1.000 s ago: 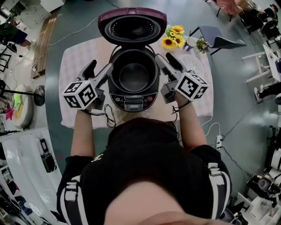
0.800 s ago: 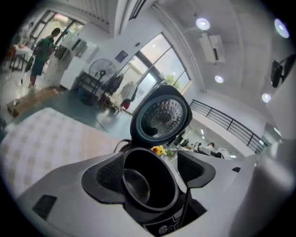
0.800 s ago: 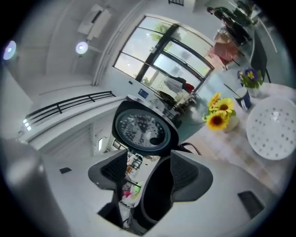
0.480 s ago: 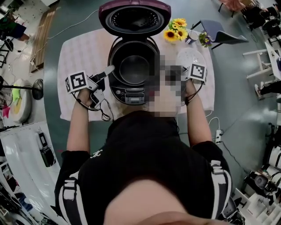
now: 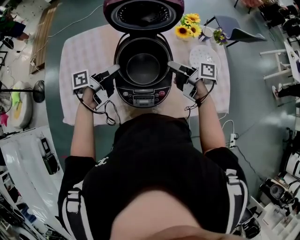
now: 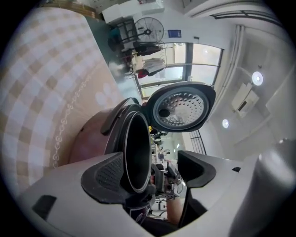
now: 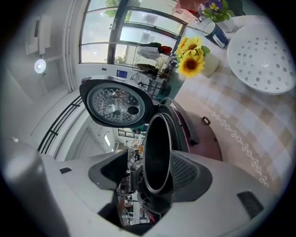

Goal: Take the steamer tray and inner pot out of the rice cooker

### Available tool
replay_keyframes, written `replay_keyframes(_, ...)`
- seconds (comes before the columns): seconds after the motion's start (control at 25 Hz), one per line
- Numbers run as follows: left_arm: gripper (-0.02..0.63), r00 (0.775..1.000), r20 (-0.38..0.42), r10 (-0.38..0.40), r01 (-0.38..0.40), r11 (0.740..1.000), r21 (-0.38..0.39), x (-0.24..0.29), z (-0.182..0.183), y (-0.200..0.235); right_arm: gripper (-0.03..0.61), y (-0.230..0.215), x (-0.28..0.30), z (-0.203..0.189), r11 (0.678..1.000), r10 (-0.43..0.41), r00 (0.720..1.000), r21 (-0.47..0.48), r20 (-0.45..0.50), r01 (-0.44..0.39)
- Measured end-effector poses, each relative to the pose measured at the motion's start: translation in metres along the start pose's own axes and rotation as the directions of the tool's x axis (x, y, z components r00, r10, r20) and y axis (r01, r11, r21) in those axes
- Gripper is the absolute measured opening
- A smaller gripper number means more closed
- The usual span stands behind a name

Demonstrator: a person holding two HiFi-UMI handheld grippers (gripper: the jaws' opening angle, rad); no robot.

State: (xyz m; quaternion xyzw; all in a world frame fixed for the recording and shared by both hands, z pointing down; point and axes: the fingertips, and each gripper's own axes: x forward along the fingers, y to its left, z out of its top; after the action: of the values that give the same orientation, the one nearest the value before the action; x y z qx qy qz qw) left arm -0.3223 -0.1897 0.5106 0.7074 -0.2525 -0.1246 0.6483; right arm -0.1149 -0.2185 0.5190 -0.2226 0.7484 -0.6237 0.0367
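Observation:
The rice cooker [image 5: 143, 89] stands open in the middle of the table, with the dark inner pot [image 5: 143, 68] sitting in it. The white perforated steamer tray [image 5: 199, 55] [image 7: 263, 58] lies on the cloth to the cooker's right. My left gripper [image 5: 114, 71] [image 6: 150, 162] is at the pot's left side. It is open, with the pot's rim [image 6: 138, 152] between its jaws and the far jaw well apart from the rim. My right gripper [image 5: 172, 66] [image 7: 149, 164] mirrors it on the right side, open astride the rim [image 7: 157, 152].
The cooker's lid [image 5: 143, 14] stands raised at the back. Sunflowers in a vase [image 5: 186, 27] and a small flower pot [image 5: 218, 35] sit at the back right of the checked tablecloth [image 5: 84, 51]. A chair [image 5: 234, 33] stands beyond the table.
Both grippers have come down from beside the cooker and rolled over. Their jaws now straddle the inner pot's rim, one on each side.

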Motion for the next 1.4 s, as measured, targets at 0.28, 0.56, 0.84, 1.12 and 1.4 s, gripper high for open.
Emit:
replay_keyframes(0.28, 0.354, 1.000, 0.010, -0.005, 0.005, 1.000, -0.010, 0.004, 0.015, 0.003, 0.262, -0.004, -0.001, 0.002, 0.998, 0.023, 1.000, 0.059, -0.008, -0.023)
replay_keyframes(0.56, 0.309, 1.000, -0.013, 0.014, -0.014, 1.000, 0.013, 0.012, 0.022, 0.006, 0.255, -0.012, 0.001, 0.003, 0.997, 0.015, 1.000, 0.073, -0.015, -0.014)
replay_keyframes(0.84, 0.199, 0.994, -0.074, 0.079, -0.076, 0.996, 0.040, 0.014, 0.027, 0.018, 0.037, -0.036, 0.008, 0.004, 0.981, -0.190, 0.980, -0.040, -0.065, 0.188)
replay_keyframes(1.12, 0.014, 0.965, -0.127, 0.231, -0.216, 0.969, 0.116, 0.011, 0.029, 0.045, 0.014, -0.035, 0.012, -0.001, 0.978, -0.209, 0.975, -0.041, -0.076, 0.207)
replay_keyframes(1.4, 0.011, 0.983, -0.107, 0.147, -0.137, 0.985, 0.101, 0.005, 0.027, 0.025, 0.014, -0.016, 0.004, 0.000, 0.977, -0.201, 0.979, -0.083, -0.024, 0.199)
